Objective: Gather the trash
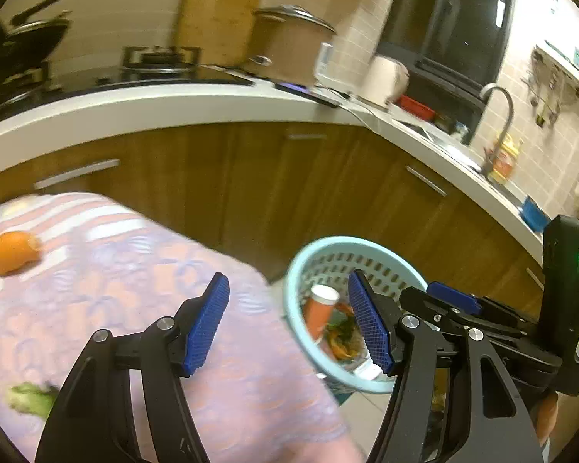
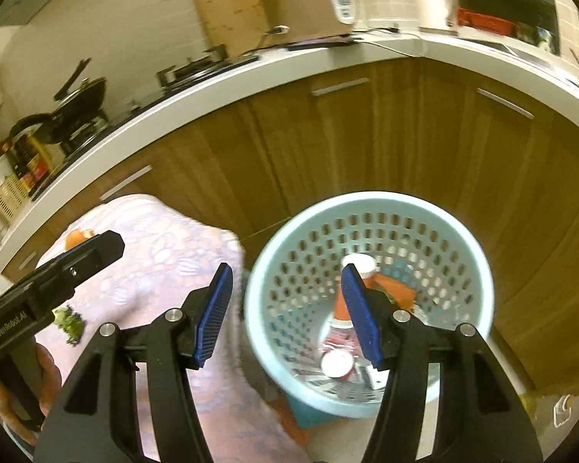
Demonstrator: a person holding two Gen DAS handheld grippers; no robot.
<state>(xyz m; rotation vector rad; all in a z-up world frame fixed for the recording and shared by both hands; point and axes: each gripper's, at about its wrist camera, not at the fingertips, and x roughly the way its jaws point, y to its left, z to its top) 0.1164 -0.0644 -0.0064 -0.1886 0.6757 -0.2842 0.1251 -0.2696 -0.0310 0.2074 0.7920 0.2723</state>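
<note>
Basket, pale blue, perforated, on floor right of cloth-covered table; already holds orange paper cup, can, peel scraps. Part of collection done, by my reading.

Left on table: orange peel far left, green leaf scrap near left edge.

Left gripper released, jaws apart, nothing between. Right gripper likewise released and empty, above basket's near rim.
</note>
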